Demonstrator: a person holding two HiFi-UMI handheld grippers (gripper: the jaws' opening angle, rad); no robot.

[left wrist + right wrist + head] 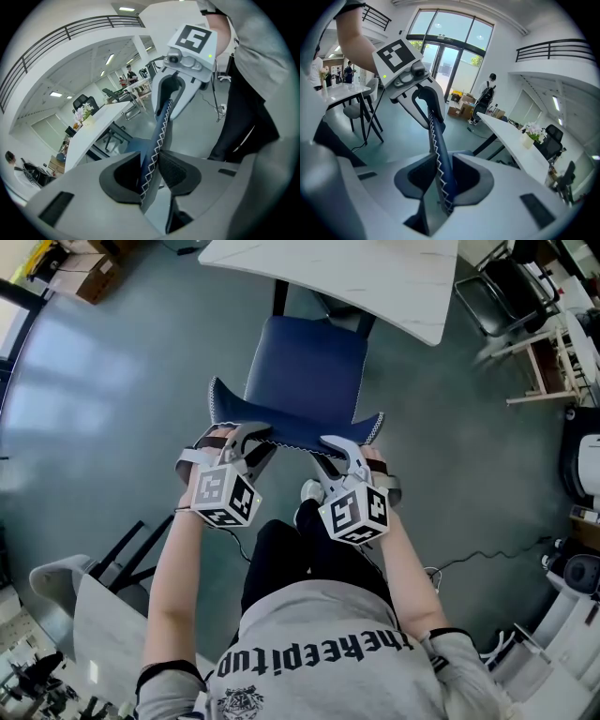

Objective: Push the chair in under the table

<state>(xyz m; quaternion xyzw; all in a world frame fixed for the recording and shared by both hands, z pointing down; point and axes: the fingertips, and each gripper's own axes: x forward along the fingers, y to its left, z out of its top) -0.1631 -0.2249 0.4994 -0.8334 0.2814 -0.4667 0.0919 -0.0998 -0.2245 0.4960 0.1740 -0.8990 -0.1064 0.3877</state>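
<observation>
Chair (305,367) stands on the near side of the table (375,277), facing it. The front of its blue seat is just under the table's near edge, and most of the seat and the whole backrest (292,424) are out from the table.

The left gripper (246,439) and right gripper (330,448) each have their jaws closed on the backrest's stitched top edge, one toward each end. In each gripper view the padded edge sits pinched between the two pads.

The step in hand looks to be the push itself, partly done. The next move calls for both hands to drive evenly toward the table while keeping the grip, so the chair does not swing off line and its legs clear the table's legs.

The seat's front-to-back line points at the table, and the backrest's long edge runs roughly along the table's near edge.
</observation>
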